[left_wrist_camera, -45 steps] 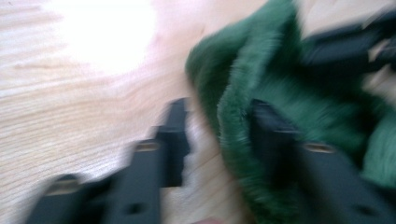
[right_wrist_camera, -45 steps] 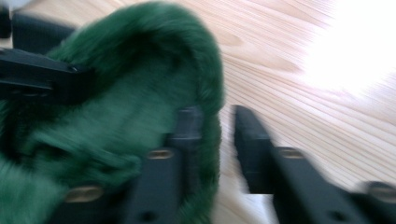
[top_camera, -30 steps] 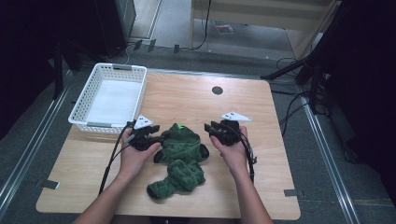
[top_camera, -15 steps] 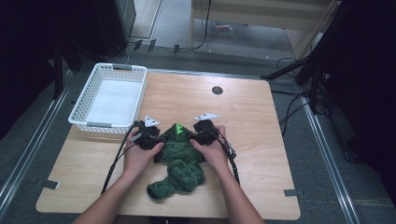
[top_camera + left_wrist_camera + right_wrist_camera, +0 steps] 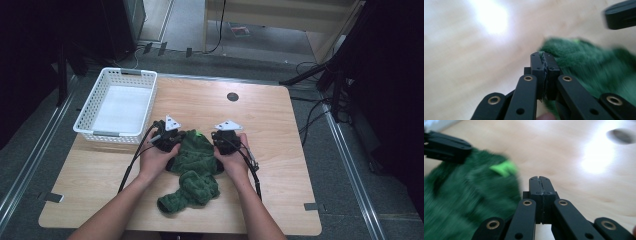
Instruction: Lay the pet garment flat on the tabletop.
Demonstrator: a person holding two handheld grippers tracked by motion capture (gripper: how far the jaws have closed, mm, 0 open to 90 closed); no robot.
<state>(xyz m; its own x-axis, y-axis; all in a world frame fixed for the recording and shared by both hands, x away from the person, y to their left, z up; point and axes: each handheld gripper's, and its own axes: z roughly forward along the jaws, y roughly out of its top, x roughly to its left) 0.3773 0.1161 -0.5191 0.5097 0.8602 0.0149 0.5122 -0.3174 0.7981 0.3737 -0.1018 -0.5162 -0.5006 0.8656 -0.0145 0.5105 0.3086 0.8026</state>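
Observation:
A crumpled dark green fleecy cloth (image 5: pixel 195 167) lies on the wooden table (image 5: pixel 280 150), near its front middle. A light green tag (image 5: pixel 199 133) sits at its far edge. My left gripper (image 5: pixel 176 136) is at the cloth's far left corner. In the left gripper view its jaws (image 5: pixel 544 56) are shut on a sliver of the cloth (image 5: pixel 594 67). My right gripper (image 5: pixel 221 135) is at the cloth's far right edge. Its jaws (image 5: pixel 540 180) are shut with no fabric showing between them, and the cloth (image 5: pixel 469 202) with its tag (image 5: pixel 504 168) lies just beside them.
A white plastic basket (image 5: pixel 120 73) stands at the table's back left, with nothing in it. A dark round hole (image 5: pixel 232 96) sits in the tabletop at the back middle. Cables trail from both grippers along the forearms.
The grippers came together over the cloth's far edge, bunching it. Since then the right gripper has drawn back to the right, and the cloth stays bunched narrower.

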